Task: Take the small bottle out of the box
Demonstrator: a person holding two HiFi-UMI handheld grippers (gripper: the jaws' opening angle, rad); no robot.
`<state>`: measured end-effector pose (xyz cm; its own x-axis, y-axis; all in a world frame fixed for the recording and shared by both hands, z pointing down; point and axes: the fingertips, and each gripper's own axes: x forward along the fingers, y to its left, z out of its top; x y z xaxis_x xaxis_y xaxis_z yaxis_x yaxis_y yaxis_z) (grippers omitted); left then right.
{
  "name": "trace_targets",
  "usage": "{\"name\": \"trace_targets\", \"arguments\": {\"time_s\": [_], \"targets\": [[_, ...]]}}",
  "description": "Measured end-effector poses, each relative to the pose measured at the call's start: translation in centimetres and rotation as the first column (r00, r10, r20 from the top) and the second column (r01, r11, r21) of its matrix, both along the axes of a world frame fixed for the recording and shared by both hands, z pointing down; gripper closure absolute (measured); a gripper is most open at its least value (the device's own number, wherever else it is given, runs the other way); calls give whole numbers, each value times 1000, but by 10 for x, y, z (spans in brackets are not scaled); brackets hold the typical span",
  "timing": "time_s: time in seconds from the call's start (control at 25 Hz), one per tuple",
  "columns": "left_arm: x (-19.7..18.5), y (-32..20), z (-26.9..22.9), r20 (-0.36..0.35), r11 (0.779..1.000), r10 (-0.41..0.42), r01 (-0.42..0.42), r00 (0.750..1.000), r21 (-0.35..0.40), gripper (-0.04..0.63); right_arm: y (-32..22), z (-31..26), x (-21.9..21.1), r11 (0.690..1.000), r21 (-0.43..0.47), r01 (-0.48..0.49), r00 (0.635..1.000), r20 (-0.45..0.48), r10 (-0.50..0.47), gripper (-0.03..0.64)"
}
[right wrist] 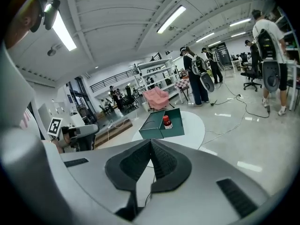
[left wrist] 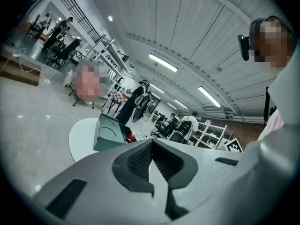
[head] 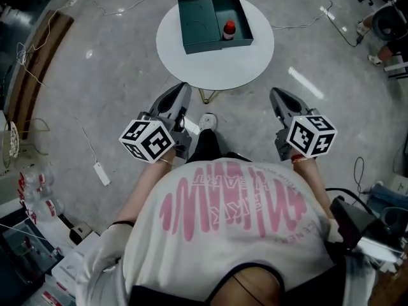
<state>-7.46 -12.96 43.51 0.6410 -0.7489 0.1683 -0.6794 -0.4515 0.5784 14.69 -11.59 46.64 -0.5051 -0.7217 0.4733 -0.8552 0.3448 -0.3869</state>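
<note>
A dark green box (head: 199, 19) lies open on a round white table (head: 220, 65), its lid flat to the left. The small bottle (head: 229, 29), red-capped, stands upright in the box's right half. Both grippers hang close to my body, well short of the table and touching nothing. My left gripper (head: 181, 89) has its jaws shut and empty, and so does my right gripper (head: 278, 95). In the right gripper view the bottle (right wrist: 166, 122) and the box (right wrist: 155, 129) show beyond the closed jaw tips (right wrist: 151, 142). In the left gripper view the box (left wrist: 108, 133) stands past the closed tips (left wrist: 151, 143), with only the bottle's red cap (left wrist: 131, 138) peeking out.
Cables trail over the grey floor around the table. A white power strip (head: 102, 173) lies at the left, water bottles (head: 35, 190) further left. My shoe (head: 207, 121) is by the table's gold leg (head: 206, 96). People, chairs and shelves (right wrist: 157, 76) stand in the background.
</note>
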Motion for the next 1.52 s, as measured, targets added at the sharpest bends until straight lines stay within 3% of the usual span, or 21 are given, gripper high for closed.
{"name": "trace_targets", "arguments": {"time_s": [0.32,0.8,1.08,1.52], "targets": [[-20,-91,-7,2,999,51,-51,999,-4,588,-94,-5,-38,1000,-9,-15,999,38,15,614],[-61,-198,-32,7,995,79,-79,997,57,588,-192,-17,-67,996,16,-86,994,64,85,614],[-73,-224,-36,1,994,84,-83,997,72,588,-220,-18,-71,993,25,-120,991,71,118,614],[-60,-236,-4,9,992,125,-124,992,-21,588,-245,12,-63,986,-40,-159,984,76,162,614]]}}
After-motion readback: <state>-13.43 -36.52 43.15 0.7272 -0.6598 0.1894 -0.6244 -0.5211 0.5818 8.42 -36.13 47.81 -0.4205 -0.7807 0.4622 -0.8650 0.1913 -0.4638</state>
